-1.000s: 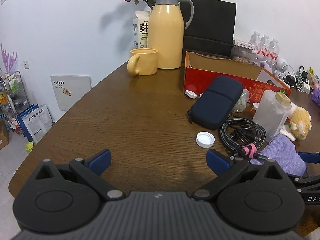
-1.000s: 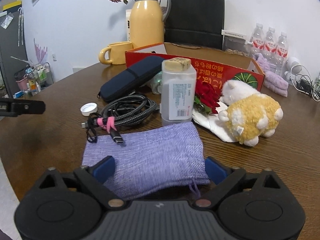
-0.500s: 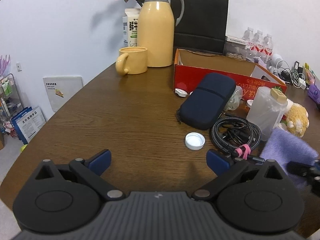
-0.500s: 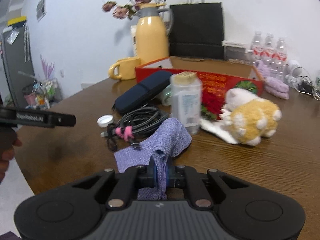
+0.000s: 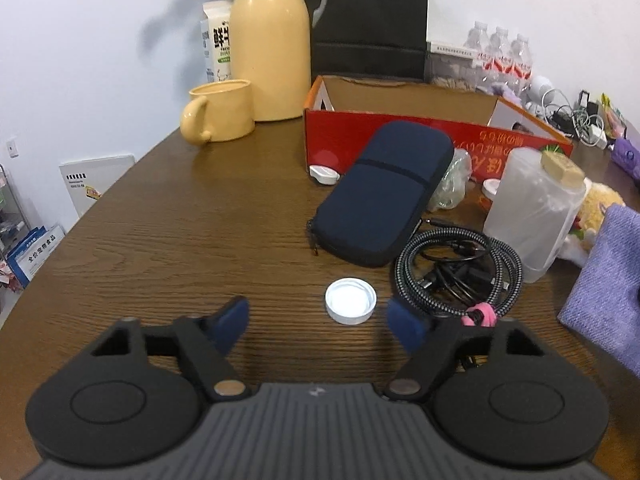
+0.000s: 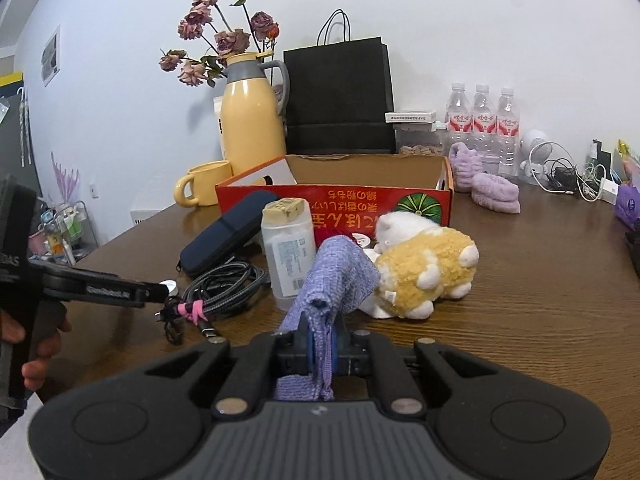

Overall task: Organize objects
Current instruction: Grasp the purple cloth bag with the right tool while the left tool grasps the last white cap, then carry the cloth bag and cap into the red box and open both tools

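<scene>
Your right gripper (image 6: 322,350) is pinching the purple cloth pouch (image 6: 340,276) above the table (image 6: 540,300); your left gripper (image 5: 320,320), jaws just narrowing yet empty, is hovering by a white cap (image 5: 351,300).

We can read "鲜牛" in large dark characters on the white milk carton (image 5: 218,40) behind the yellow jug. The red cardboard box (image 6: 360,204) carries upside-down yellow script we cannot make out. The black arm of the left gripper (image 6: 166,290) bears white lettering, too blurred to read.
</scene>
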Demonstrator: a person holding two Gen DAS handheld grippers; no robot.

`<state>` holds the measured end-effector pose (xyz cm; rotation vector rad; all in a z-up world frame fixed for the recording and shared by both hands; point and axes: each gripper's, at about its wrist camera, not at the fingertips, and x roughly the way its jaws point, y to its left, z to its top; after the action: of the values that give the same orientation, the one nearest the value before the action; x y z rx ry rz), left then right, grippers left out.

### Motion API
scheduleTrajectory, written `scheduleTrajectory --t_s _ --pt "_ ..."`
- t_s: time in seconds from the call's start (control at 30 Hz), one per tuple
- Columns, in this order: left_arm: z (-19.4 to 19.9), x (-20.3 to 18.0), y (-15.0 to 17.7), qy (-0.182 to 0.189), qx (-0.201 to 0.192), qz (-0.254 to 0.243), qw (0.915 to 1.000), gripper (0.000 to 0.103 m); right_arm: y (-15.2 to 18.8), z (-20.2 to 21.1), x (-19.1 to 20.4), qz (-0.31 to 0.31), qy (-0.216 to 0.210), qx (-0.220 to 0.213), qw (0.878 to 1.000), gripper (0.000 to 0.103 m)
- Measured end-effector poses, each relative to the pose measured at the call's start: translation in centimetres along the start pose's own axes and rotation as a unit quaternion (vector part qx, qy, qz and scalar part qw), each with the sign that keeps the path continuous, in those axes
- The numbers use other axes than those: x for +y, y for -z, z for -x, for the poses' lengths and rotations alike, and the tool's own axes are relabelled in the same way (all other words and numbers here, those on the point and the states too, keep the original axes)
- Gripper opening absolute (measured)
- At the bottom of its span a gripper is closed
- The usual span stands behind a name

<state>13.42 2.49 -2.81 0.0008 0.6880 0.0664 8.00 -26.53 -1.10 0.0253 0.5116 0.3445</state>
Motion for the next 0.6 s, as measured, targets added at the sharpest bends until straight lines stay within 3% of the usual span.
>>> scheduleTrajectory --t_s 0.03,0.13,0.17,0.6 --pt "-0.2 -0.1 0.0 0.002 0.002 0.001 1.0 0.061 0.0 -0.1 -0.1 -0.001 -0.001 -0.001 1.0 0.007" --pt "-0.4 -0.3 0.0 0.017 -0.001 -0.002 0.9999 0.03 -0.1 -0.2 -0.1 -0.002 -0.003 -0.002 1.0 0.007" --pt "-0.4 -0.4 0.0 0.023 -0.003 -0.005 0.9997 0.028 0.0 -0.2 -0.1 -0.002 -0.003 -0.003 1.0 0.007" --pt "2.7 -0.5 -1.4 0.032 -0.049 0.007 0.9983 0.027 -1.3 0.8 -0.5 0.001 0.0 -0.029 1.0 0.007"
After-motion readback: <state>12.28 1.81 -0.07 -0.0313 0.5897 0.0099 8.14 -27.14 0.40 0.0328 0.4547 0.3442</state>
